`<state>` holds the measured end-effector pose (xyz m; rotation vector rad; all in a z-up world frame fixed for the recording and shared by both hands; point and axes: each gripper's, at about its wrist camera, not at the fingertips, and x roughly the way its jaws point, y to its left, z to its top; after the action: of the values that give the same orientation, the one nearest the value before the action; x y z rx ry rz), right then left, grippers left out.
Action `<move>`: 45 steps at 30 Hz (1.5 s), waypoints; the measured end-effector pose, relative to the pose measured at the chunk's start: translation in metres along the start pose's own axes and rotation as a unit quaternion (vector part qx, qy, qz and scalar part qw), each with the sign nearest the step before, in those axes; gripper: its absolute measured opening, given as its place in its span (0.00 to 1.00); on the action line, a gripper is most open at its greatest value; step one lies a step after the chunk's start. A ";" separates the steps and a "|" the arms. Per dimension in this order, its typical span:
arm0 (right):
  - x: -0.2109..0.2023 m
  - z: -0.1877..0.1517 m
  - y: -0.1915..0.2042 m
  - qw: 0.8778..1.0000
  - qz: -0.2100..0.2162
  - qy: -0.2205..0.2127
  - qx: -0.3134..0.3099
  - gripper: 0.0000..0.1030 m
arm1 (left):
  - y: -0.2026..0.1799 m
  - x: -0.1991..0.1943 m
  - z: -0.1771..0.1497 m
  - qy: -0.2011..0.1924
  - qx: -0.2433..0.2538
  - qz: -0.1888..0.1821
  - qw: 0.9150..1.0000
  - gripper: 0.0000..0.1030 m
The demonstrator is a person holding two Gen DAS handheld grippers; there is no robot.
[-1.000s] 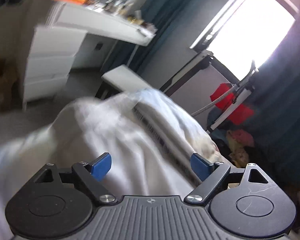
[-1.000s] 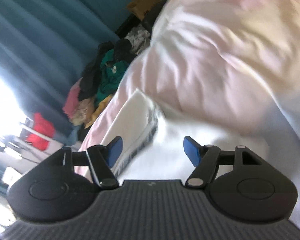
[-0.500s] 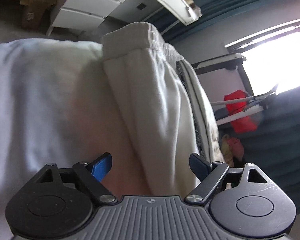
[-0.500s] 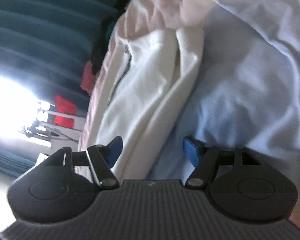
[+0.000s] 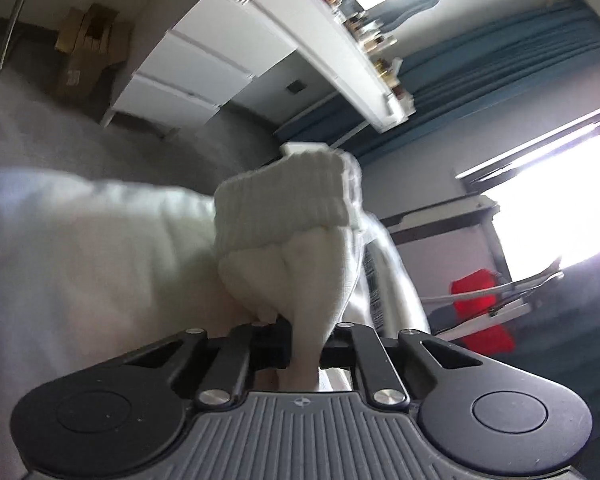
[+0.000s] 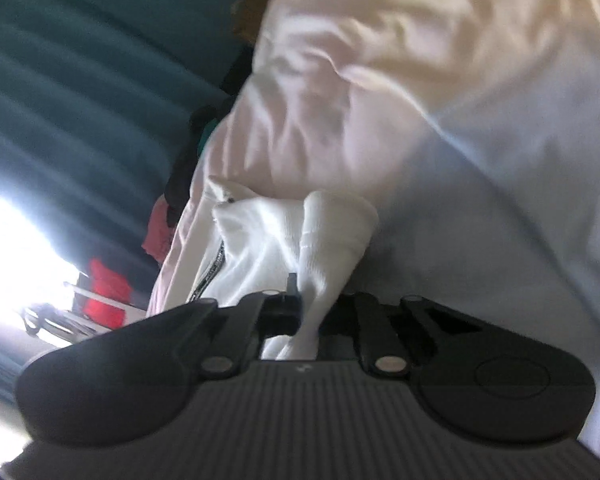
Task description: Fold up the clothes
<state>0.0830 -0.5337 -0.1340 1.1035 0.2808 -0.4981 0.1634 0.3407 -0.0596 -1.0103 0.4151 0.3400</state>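
A white garment with a ribbed band and a zipper lies on a pale bed sheet [image 5: 80, 248]. In the left wrist view my left gripper [image 5: 306, 346] is shut on the garment's ribbed end [image 5: 288, 216], which bunches up above the jaws. In the right wrist view my right gripper [image 6: 310, 316] is shut on another ribbed end [image 6: 336, 232] of the same white garment, with its zipper [image 6: 216, 264] to the left. The blue pads are hidden by cloth.
A white drawer unit [image 5: 196, 68] and a shelf with small items [image 5: 364, 52] stand beyond the bed. A cardboard box [image 5: 88, 48] sits on the floor. Teal curtains [image 6: 80, 92], a bright window [image 5: 556, 216], a red object [image 5: 480, 312] and piled clothes [image 6: 160, 224] are at the side.
Both grippers went from open above the garment to shut on its ribbed ends. The cloth now bunches up in the jaws.
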 end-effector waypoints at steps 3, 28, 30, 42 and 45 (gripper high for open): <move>-0.017 0.002 0.010 0.999 0.000 -0.017 -0.039 0.08 | -0.006 -0.017 0.008 -0.011 0.006 -0.015 1.000 0.10; -0.145 0.006 -0.051 0.992 -0.100 0.017 0.071 0.13 | 0.046 -0.124 0.015 0.062 0.037 0.038 0.997 0.55; -0.154 0.007 -0.056 0.991 -0.088 0.007 0.101 0.14 | 0.036 -0.133 0.006 0.066 0.069 0.053 0.994 0.66; -0.186 0.008 -0.043 0.996 -0.021 -0.034 0.079 0.75 | -0.051 -0.191 -0.107 0.052 0.257 -0.009 0.965 0.82; -0.159 -0.002 -0.046 0.995 -0.019 0.039 0.085 0.73 | -0.080 -0.174 -0.147 0.119 0.264 -0.040 0.956 0.82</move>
<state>-0.0771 -0.5100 -0.0981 1.2864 0.3332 -0.5213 0.0226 0.1598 0.0161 -0.5411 0.6412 0.0235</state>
